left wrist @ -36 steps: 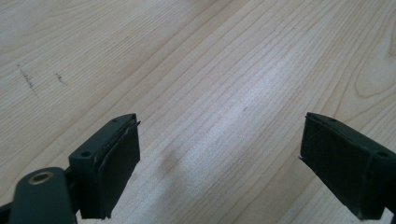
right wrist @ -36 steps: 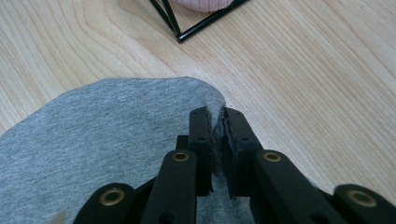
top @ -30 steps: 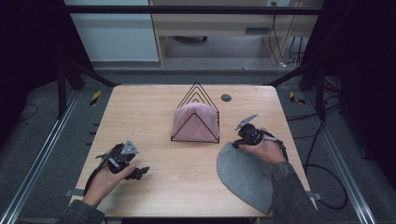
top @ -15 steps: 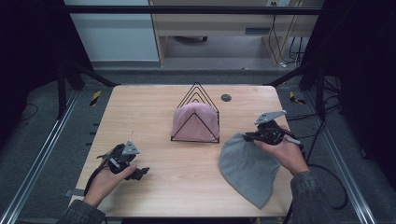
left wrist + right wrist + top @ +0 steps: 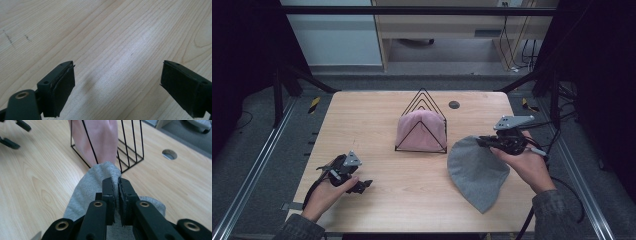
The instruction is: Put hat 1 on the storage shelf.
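Observation:
A grey felt piece (image 5: 477, 172) hangs from my right gripper (image 5: 486, 142), which is shut on its upper edge at the table's right side; the lower part still lies on the wood. From the right gripper view, the grey felt (image 5: 92, 185) bunches up between the closed jaws of my right gripper (image 5: 116, 185). A black wire rack (image 5: 422, 125) stands mid-table with a pink felt piece (image 5: 419, 131) in its front slot; the rack (image 5: 130, 152) and the pink felt (image 5: 100, 137) lie just beyond the jaws. My left gripper (image 5: 364, 184) rests open on the table near the front left, nothing between its jaws (image 5: 117, 82).
A round cable hole (image 5: 454, 104) sits in the table behind the rack. Metal rails run along both table sides. Bare wood lies between the two hands in front of the rack.
My right gripper has risen and moved back and right, lifting the grey felt's edge so the piece now hangs and drapes. The left gripper has stayed put.

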`<state>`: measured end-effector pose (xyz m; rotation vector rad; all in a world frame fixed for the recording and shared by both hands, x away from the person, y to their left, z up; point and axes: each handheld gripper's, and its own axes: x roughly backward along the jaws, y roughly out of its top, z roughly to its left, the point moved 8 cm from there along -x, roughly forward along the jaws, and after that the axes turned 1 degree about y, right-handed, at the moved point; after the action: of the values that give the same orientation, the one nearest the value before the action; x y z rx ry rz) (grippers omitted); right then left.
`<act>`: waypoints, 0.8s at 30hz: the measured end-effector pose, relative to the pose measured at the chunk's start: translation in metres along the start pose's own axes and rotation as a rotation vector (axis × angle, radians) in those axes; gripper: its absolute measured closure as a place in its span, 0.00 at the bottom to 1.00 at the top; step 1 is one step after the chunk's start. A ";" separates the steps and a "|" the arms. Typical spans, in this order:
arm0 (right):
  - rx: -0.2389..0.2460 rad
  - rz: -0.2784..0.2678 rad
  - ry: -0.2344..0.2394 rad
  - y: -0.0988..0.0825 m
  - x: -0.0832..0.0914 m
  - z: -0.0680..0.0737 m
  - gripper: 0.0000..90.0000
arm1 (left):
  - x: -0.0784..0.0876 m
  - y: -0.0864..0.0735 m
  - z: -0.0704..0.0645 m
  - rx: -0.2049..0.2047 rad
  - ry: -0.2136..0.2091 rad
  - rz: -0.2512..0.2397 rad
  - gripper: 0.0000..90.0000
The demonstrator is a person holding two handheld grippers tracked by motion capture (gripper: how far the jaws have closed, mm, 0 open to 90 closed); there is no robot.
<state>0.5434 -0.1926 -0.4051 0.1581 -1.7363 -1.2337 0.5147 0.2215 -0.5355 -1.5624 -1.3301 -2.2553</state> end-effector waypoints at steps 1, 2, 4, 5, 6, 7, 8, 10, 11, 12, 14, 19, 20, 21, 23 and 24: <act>0.001 -0.003 0.000 0.002 0.002 0.001 0.94 | 0.000 0.000 -0.001 0.000 -0.008 0.002 0.15; 0.012 -0.015 0.005 0.009 0.004 0.004 0.94 | -0.001 0.000 -0.002 0.000 -0.012 0.000 0.16; 0.023 -0.021 0.005 0.013 0.006 0.007 0.94 | -0.001 0.000 -0.002 -0.003 -0.015 0.002 0.16; 0.023 -0.021 0.005 0.013 0.006 0.007 0.94 | -0.001 0.000 -0.003 -0.005 -0.017 0.003 0.16; 0.029 -0.024 0.007 0.016 0.006 0.008 0.94 | -0.001 0.000 -0.003 -0.005 -0.019 0.003 0.16; 0.034 -0.029 0.009 0.019 0.007 0.010 0.94 | -0.001 0.000 -0.003 -0.005 -0.019 0.003 0.16; 0.041 -0.034 0.017 0.024 0.008 0.013 0.94 | -0.001 0.000 -0.004 -0.006 -0.022 0.005 0.15; 0.044 -0.037 0.018 0.025 0.009 0.014 0.94 | -0.001 0.000 -0.004 -0.006 -0.023 0.005 0.15; 0.051 -0.042 0.024 0.031 0.010 0.017 0.94 | -0.001 0.000 -0.004 -0.006 -0.024 0.006 0.15; 0.054 -0.044 0.025 0.032 0.011 0.018 0.94 | -0.001 0.000 -0.004 -0.005 -0.026 0.005 0.15; 0.064 -0.046 0.027 0.035 0.012 0.019 0.94 | -0.001 0.000 -0.004 -0.007 -0.026 0.005 0.15; 0.092 -0.062 0.047 0.048 0.019 0.033 0.94 | 0.001 0.002 -0.007 -0.014 -0.036 -0.004 0.15; 0.105 -0.069 0.052 0.053 0.022 0.037 0.94 | 0.001 0.004 -0.007 -0.016 -0.038 -0.009 0.15; 0.110 -0.072 0.056 0.055 0.023 0.039 0.94 | 0.002 0.005 -0.008 -0.014 -0.040 -0.019 0.15; 0.117 -0.074 0.056 0.057 0.025 0.041 0.94 | 0.003 0.006 -0.010 -0.023 -0.047 -0.026 0.15; 0.126 -0.074 0.058 0.060 0.026 0.044 0.94 | 0.003 0.006 -0.011 -0.026 -0.047 -0.026 0.15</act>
<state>0.5206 -0.1496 -0.3430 0.3322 -1.7713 -1.1617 0.5089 0.2109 -0.5307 -1.6263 -1.3457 -2.2728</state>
